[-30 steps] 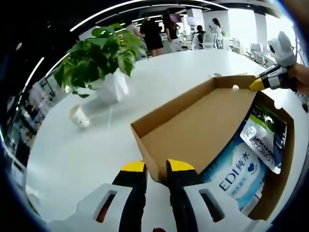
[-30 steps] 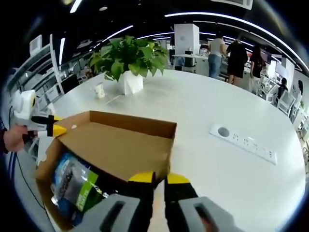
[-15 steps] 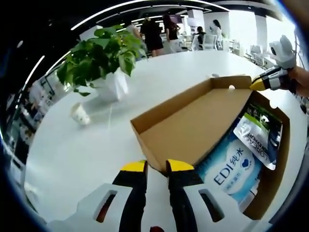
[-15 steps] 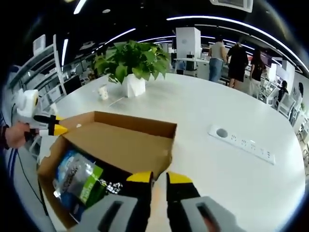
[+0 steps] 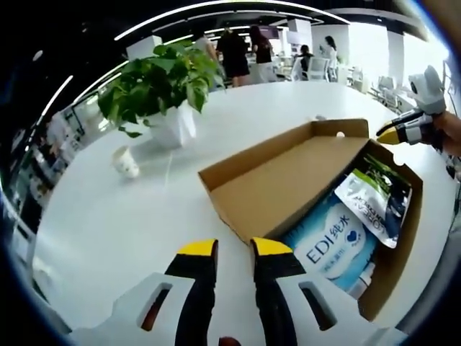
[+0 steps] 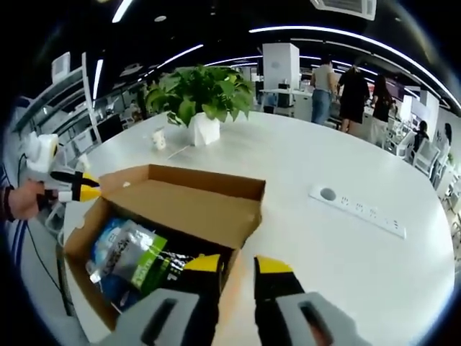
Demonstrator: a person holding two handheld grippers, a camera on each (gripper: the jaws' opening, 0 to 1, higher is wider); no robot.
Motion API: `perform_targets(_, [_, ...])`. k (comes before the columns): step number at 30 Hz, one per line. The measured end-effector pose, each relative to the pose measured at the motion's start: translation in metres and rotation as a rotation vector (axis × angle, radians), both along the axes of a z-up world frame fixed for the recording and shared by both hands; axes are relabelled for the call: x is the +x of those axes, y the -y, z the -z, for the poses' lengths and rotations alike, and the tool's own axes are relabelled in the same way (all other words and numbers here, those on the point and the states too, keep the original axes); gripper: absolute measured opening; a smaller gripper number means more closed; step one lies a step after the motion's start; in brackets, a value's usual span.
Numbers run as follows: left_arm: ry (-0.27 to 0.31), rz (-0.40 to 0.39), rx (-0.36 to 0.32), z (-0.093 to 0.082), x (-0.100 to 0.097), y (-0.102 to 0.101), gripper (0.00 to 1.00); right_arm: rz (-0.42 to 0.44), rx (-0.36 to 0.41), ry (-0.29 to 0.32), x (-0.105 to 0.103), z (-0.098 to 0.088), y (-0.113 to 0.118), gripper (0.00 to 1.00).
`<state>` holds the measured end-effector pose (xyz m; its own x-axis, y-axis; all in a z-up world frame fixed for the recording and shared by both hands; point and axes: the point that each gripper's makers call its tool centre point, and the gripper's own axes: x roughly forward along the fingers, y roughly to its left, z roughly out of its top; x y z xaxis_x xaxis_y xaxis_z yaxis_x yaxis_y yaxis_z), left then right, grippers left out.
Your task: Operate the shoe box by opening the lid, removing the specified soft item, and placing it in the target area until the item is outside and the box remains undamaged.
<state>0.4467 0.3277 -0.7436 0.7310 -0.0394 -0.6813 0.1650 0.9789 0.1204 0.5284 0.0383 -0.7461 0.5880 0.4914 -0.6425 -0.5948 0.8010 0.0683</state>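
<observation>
A brown cardboard shoe box (image 5: 403, 245) (image 6: 83, 252) stands open on the white table, its lid (image 5: 288, 184) (image 6: 187, 205) tipped back. Inside lie a blue and white soft pack (image 5: 333, 249) (image 6: 112, 245) and a green, white and black pouch (image 5: 373, 198) (image 6: 148, 259). My left gripper (image 5: 234, 249) sits just below the lid's near corner, open by a narrow gap with bare table between the jaws. My right gripper (image 6: 238, 265) is open at the box's near corner, nothing between the jaws. Each gripper shows in the other's view beside a box corner, the right gripper (image 5: 395, 133) and the left gripper (image 6: 81, 194).
A leafy plant in a white pot (image 5: 173, 126) (image 6: 203, 128) stands behind the box, a paper cup (image 5: 127, 163) (image 6: 159, 138) beside it. A socket strip (image 6: 356, 210) is set into the table on the right. People stand far back.
Both grippers have drawn back from the lid corners and their jaws have parted slightly. The lid has tipped further back, baring more of the packs inside.
</observation>
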Motion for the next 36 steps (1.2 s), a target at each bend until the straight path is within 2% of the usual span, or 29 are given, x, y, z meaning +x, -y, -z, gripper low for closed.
perform_targets(6, [0.018, -0.018, -0.031, -0.009, -0.007, 0.004, 0.19, 0.0, 0.024, 0.013, -0.009, -0.008, 0.002, 0.17])
perform_targets(11, [0.029, -0.009, -0.062, -0.014, -0.012, 0.017, 0.23, -0.001, 0.052, 0.009, -0.018, -0.014, 0.004, 0.21])
perform_targets(14, [0.042, 0.001, -0.085, -0.017, -0.016, 0.027, 0.2, -0.007, 0.072, 0.012, -0.024, -0.018, 0.004, 0.24])
perform_targets(22, [0.052, 0.027, -0.111, -0.023, -0.023, 0.046, 0.26, -0.029, 0.111, 0.003, -0.036, -0.02, 0.007, 0.32])
perform_targets(26, [0.056, 0.029, -0.124, -0.026, -0.023, 0.047, 0.32, -0.028, 0.115, 0.009, -0.04, -0.024, 0.011, 0.36])
perform_targets(36, [0.057, 0.043, -0.141, -0.031, -0.03, 0.063, 0.38, -0.029, 0.131, 0.03, -0.052, -0.035, 0.021, 0.38])
